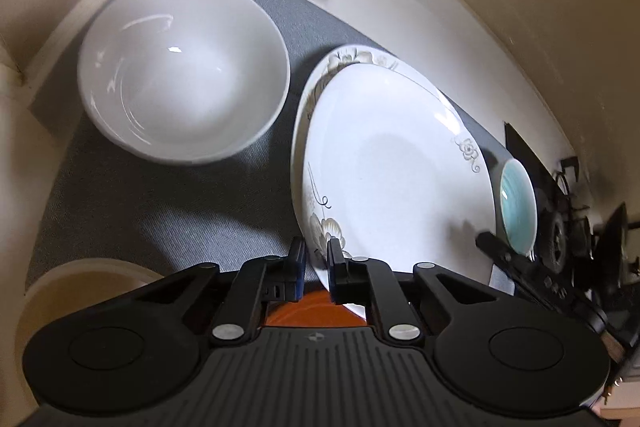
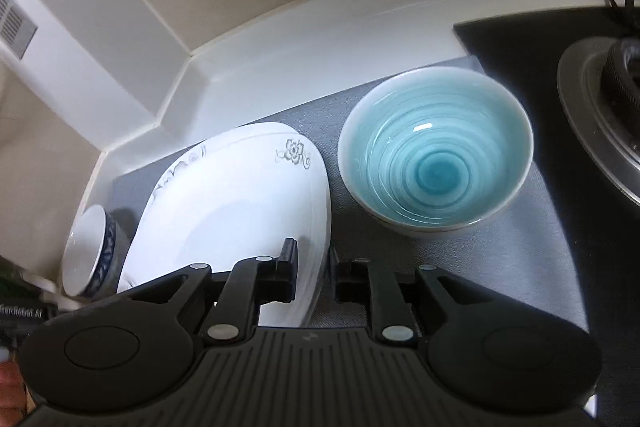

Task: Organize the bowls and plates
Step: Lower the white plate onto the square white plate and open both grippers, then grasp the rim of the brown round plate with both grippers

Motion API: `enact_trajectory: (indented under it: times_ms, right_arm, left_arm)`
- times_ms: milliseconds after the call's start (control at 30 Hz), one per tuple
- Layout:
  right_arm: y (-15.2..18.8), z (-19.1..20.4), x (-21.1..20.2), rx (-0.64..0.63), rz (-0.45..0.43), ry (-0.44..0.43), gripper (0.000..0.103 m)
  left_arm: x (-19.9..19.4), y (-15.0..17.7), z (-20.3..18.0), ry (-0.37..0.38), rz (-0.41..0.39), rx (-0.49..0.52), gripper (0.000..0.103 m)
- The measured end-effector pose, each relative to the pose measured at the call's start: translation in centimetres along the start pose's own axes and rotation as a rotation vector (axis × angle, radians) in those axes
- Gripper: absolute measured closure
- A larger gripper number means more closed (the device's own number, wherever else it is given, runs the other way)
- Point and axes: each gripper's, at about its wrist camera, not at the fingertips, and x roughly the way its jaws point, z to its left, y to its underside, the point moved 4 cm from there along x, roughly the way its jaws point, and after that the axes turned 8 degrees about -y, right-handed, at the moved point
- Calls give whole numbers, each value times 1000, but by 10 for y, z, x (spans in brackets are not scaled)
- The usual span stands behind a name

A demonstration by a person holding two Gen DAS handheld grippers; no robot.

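Left tongs [image 1: 316, 267] and right tongs [image 2: 313, 269] both pinch the rim of the flowered top plate [image 1: 396, 167], tilted over a second plate [image 1: 348, 61] on the grey surface [image 1: 160, 211]. It is best lowered level and centred, clear of the white bowl [image 1: 184, 67] and teal bowl [image 2: 436, 151] beyond.

A broad strip of bare grey mat [image 1: 168, 203] lies open on the near left, between the white bowl [image 1: 184, 71] at the far left and the stacked floral plates [image 1: 392, 163]. The gap between bowl and plates is narrow. On the right, the teal bowl [image 2: 436, 151] stands just beside the plates, leaving only a slim channel. Open mat lies near right of it; the stove burner [image 2: 600, 115] blocks the far right. A raised white ledge [image 2: 304, 51] closes the far side.
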Motion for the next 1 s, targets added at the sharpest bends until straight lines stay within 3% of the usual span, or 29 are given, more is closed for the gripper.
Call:
enact_trajectory:
  times_ms: [100,167,233,267,333,667,767,867,1000]
  right_arm:
    - [6,-2,-1,2,24,4,78]
    - [12,-7,-1,19,40,39,53]
    - [20,-11,-4,53,47,32,40]
    - [24,-12,-4,66,58,27,22]
    - [32,-14,0,74,81,23,0]
    - [35,0,9,1,87,149,0]
    - [37,5,4,-6,78,165,0]
    - [40,10,2,-71,72,94,0]
    - [38,19,-3,-127,112,147,0]
  left_arm:
    - [4,0,-2,2,1,5,91]
    - [4,-1,-3,-5,-4,15,91]
    - [4,-2,-3,-13,-8,27,90]
    - [5,-2,-3,-13,-8,29,90]
    - [7,-4,-3,-13,-10,35,90]
    - [0,1,-21,-109,-81,187,90]
    - [3,-1,-19,-103,-71,173,89]
    - [4,-5,-15,-94,-64,142,89]
    - [2,-6,-9,-82,-70,119,89]
